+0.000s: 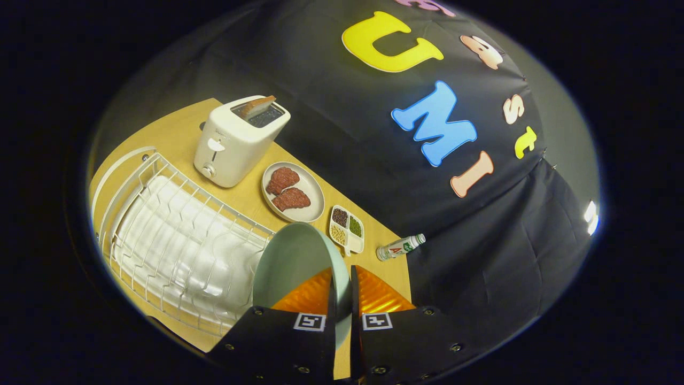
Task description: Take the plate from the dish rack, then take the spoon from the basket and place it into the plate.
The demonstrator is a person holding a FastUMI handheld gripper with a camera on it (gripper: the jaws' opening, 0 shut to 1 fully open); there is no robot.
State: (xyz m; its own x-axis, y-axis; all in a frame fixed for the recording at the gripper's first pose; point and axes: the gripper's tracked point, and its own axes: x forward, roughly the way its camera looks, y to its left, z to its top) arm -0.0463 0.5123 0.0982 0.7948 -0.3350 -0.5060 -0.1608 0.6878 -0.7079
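A pale green plate (291,262) stands on edge between my fingers, its rim pinched by my gripper (341,289), which is shut on it. The plate hangs lifted beside the right end of the white wire dish rack (176,235). The whole view is tilted, so the wooden table (176,133) slopes away beyond the plate. I cannot pick out the spoon or its basket.
A white toaster (235,141) with a slice of bread in it stands beyond the rack. To its right lie a plate with two pieces of meat (293,191), a small divided dish of beans (347,229) and a small bottle on its side (401,247).
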